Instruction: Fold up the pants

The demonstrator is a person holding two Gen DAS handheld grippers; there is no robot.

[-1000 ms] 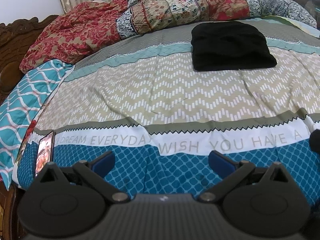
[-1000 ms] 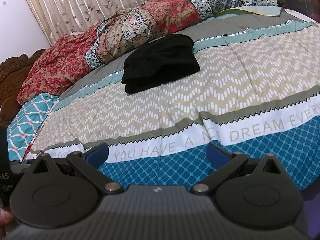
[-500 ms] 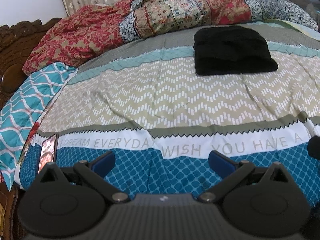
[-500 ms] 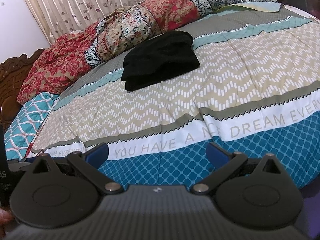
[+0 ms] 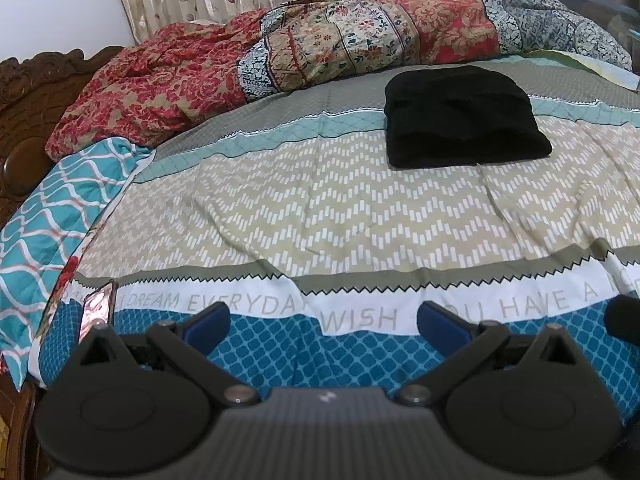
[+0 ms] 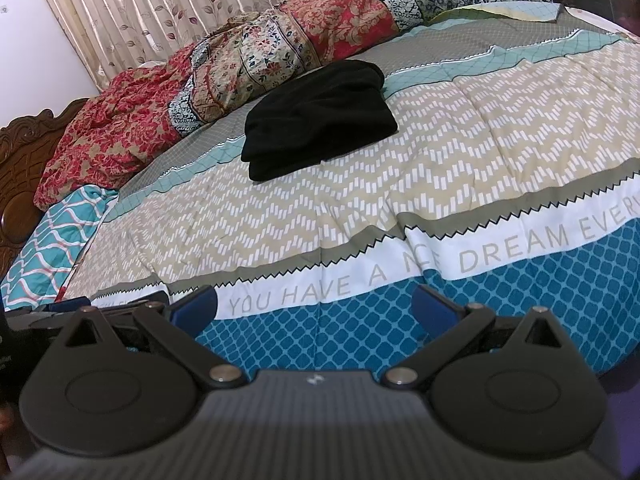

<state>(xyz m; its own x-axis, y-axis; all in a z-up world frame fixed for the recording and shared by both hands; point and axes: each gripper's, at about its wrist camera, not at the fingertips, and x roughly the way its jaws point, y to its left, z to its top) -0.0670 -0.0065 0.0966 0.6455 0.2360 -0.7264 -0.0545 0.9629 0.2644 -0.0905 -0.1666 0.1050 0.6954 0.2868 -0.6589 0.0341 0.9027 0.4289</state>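
Note:
The black pants (image 5: 460,120) lie folded in a compact stack on the far side of the patterned bedspread (image 5: 340,208); they also show in the right wrist view (image 6: 320,120). My left gripper (image 5: 324,320) is open and empty, held over the bed's near blue edge, far from the pants. My right gripper (image 6: 316,306) is open and empty too, over the same near edge, to the right of the left one.
A crumpled red and floral quilt (image 5: 320,52) runs along the far side of the bed. A teal pillow (image 5: 60,216) and a carved wooden headboard (image 5: 24,120) are at the left. A phone (image 5: 98,308) lies at the near left corner.
Both grippers have drawn back and tilted slightly, so the bed and pants sit a little lower in both views. The pants have not moved.

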